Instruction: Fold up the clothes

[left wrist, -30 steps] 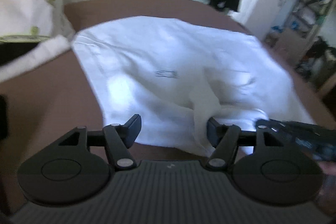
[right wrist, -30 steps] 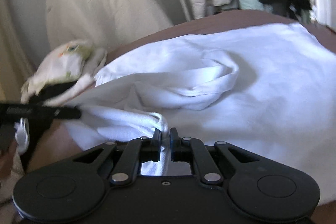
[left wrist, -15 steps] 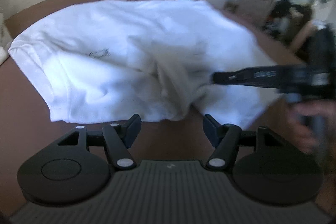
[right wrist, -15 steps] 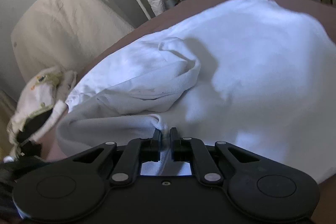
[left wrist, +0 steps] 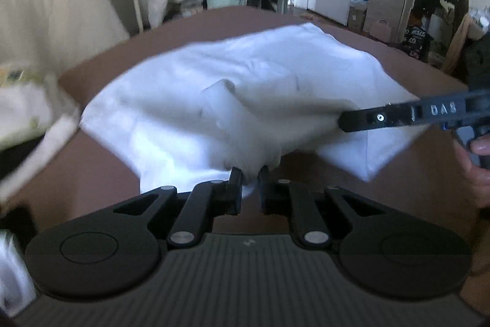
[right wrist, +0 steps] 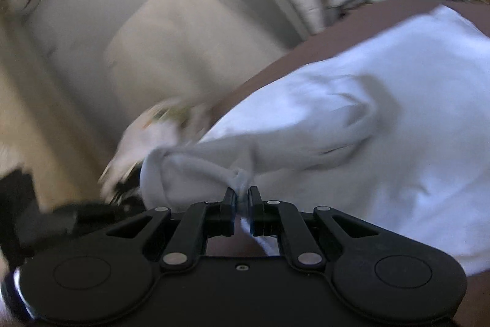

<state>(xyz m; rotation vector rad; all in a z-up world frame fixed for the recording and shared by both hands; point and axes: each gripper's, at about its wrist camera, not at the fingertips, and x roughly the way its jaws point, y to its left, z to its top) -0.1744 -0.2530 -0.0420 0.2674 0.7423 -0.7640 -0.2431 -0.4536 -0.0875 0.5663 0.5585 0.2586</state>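
Gripping the white shirt (left wrist: pixel 245 88) on the brown bed (left wrist: pixel 101 149) at two spots. Left gripper (left wrist: pixel 249 173) closing on a bunched near-edge fold, cloth between the jaws; right gripper (right wrist: pixel 242 195) clamped on another pinch of hem — likely lifting the near edge for folding across. Leaving bare bed beyond the far edge; crowding on the left from a pale clothes pile (left wrist: pixel 21 109).

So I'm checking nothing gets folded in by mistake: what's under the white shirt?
Around the white shirt only the brown surface shows, so it lies on that. Both grippers, left and right, pinch its near edge. Anything beneath the cloth is covered.
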